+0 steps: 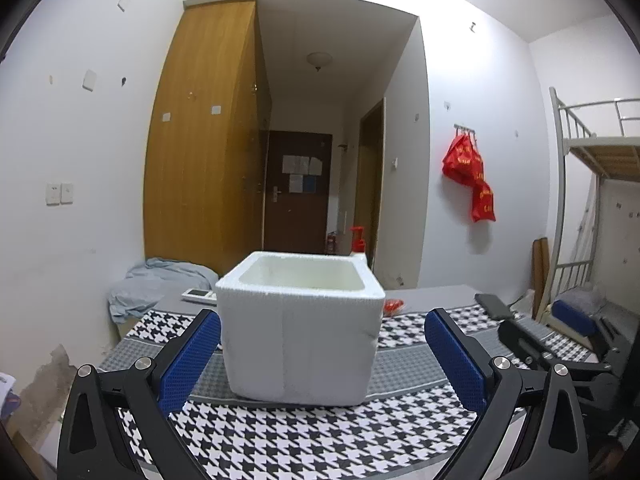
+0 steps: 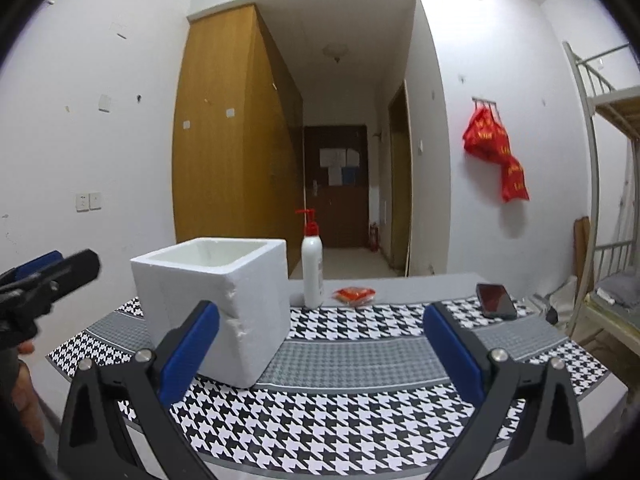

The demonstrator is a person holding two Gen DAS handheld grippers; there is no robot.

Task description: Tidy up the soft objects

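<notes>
left gripper (image 1: 322, 344): jaws wide open, facing foam box (image 1: 300, 328) | right gripper (image 2: 320, 344): jaws open, empty | red packet (image 2: 354, 294) near tabletop's (image 2: 328, 420) far edge

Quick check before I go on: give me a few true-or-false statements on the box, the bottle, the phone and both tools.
1. The foam box stands upright with its top open. True.
2. The left tool is shut on the box. False: its fingers are spread wide, with nothing held.
3. A white bottle with a red pump stands behind the box. True.
4. The phone lies inside the box. False: it lies on the table's far right part, apart from the box.
5. The right tool holds the red packet. False: the tool is open and the packet lies on the table beside the bottle.
</notes>
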